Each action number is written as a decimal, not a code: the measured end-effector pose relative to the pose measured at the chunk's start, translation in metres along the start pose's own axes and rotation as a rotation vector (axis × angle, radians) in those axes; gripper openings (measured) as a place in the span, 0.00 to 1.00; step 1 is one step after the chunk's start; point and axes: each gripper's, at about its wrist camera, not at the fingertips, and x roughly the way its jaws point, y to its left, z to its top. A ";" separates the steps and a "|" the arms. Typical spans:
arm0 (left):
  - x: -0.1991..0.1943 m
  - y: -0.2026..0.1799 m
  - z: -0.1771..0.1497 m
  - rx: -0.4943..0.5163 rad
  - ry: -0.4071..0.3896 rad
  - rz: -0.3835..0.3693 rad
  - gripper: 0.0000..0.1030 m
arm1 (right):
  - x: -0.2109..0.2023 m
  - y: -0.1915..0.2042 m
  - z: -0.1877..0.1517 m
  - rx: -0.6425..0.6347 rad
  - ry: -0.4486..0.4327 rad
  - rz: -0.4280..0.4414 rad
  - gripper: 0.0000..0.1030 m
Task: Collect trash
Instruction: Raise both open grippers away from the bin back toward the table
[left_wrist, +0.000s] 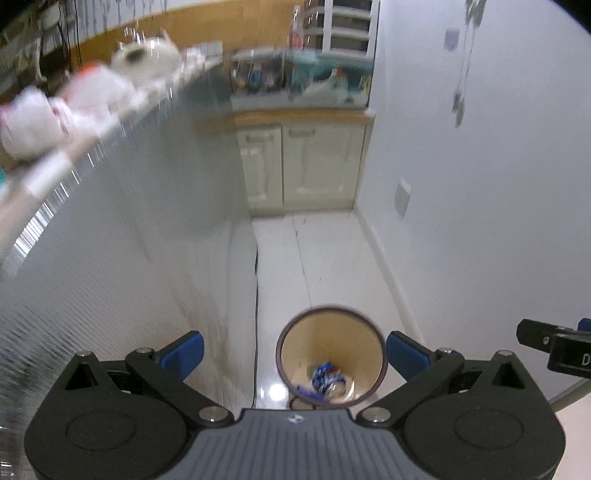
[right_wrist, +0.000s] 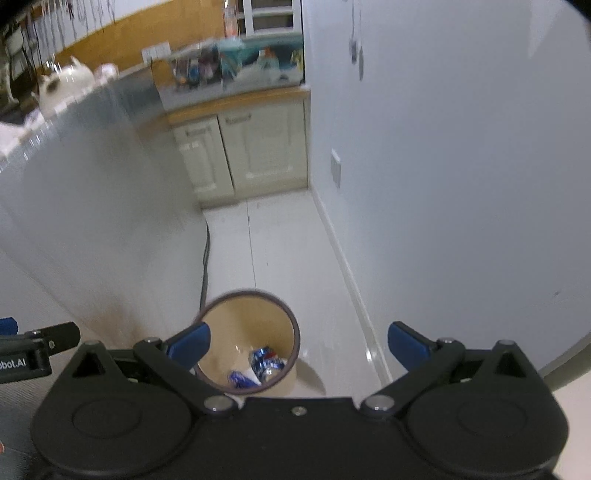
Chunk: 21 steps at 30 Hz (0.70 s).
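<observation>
A cream trash bin (left_wrist: 332, 332) with a dark rim stands on the white tiled floor below both grippers. It also shows in the right wrist view (right_wrist: 251, 321). Crumpled blue and white wrappers (left_wrist: 328, 380) lie at its bottom, also seen in the right wrist view (right_wrist: 264, 363). My left gripper (left_wrist: 295, 350) is open and empty, directly above the bin. My right gripper (right_wrist: 299, 343) is open and empty, above the bin's right side. Blurred white crumpled items (left_wrist: 55, 110) lie on the counter top at upper left.
A tall grey counter side (left_wrist: 129, 221) runs along the left. A white wall (left_wrist: 480, 184) runs along the right. Cream cabinets (left_wrist: 303, 166) close the far end of the narrow aisle. A black cable (right_wrist: 205, 254) runs down by the counter. A white teapot (right_wrist: 66, 85) sits on the counter.
</observation>
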 end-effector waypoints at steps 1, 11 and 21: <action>-0.008 -0.001 0.004 0.002 -0.019 -0.003 1.00 | -0.010 -0.001 0.003 0.000 -0.019 0.001 1.00; -0.086 0.000 0.034 0.009 -0.182 -0.009 1.00 | -0.084 -0.002 0.033 -0.001 -0.183 0.017 1.00; -0.166 0.029 0.069 -0.001 -0.349 0.023 1.00 | -0.142 0.028 0.059 -0.035 -0.315 0.103 1.00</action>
